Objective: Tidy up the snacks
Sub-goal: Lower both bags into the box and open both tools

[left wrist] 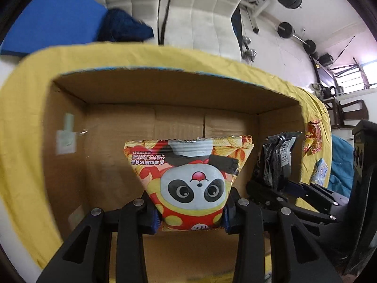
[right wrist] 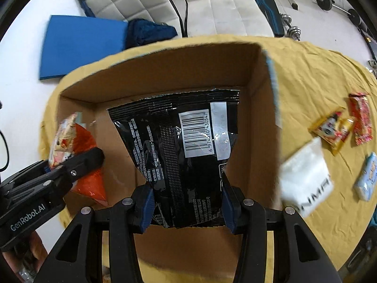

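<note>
Pinching the panda snack bag [left wrist: 192,184] in the left gripper [left wrist: 190,214] and the black packet [right wrist: 181,155] in the right gripper [right wrist: 186,208], both at frame centre over the open cardboard box [right wrist: 256,70], apparently for dropping inside.

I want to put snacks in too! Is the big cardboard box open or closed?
Open. The cardboard box has no lid, and its bare brown bottom shows behind the panda snack bag and black snack bag.
</note>
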A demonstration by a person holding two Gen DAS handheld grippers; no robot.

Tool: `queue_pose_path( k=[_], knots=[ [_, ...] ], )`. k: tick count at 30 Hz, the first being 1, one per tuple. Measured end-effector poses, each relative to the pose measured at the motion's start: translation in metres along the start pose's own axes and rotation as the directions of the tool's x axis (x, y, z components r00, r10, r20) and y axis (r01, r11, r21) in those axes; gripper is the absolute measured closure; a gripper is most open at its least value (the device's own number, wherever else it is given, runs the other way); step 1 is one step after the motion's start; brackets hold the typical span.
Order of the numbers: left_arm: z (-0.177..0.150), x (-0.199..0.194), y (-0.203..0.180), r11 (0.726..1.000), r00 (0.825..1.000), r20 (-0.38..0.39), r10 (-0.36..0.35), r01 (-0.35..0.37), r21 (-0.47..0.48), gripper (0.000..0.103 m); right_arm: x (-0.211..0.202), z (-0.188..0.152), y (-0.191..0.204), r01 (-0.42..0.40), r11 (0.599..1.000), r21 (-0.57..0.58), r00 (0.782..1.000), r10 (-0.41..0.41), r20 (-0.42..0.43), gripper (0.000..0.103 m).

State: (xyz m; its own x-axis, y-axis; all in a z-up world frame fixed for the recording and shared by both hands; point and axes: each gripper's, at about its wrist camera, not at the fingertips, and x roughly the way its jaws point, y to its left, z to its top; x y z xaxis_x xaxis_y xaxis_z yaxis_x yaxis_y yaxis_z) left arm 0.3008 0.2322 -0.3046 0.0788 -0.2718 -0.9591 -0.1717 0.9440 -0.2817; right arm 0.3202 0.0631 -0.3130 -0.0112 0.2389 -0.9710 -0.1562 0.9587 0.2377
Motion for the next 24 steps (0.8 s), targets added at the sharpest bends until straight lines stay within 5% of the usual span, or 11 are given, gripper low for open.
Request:
queue_pose_path(
  k=[11, 24],
  knots=[
    [0.038, 0.076, 0.026, 0.998, 0.987, -0.150, -0.060, 0.062, 0.013, 0.068, 0.086, 0.036, 0.011, 0.070, 0.997, 0.006, 0.995, -0.070, -0.065, 0.052],
    [0.032, 0.070, 0.031, 0.999, 0.991, -0.127, -0.041, 0.040, -0.011, 0.060, 0.108, 0.039, 0.017, 0.097, 0.995, -0.004, 0.992, -0.097, -0.074, 0.045]
  ],
)
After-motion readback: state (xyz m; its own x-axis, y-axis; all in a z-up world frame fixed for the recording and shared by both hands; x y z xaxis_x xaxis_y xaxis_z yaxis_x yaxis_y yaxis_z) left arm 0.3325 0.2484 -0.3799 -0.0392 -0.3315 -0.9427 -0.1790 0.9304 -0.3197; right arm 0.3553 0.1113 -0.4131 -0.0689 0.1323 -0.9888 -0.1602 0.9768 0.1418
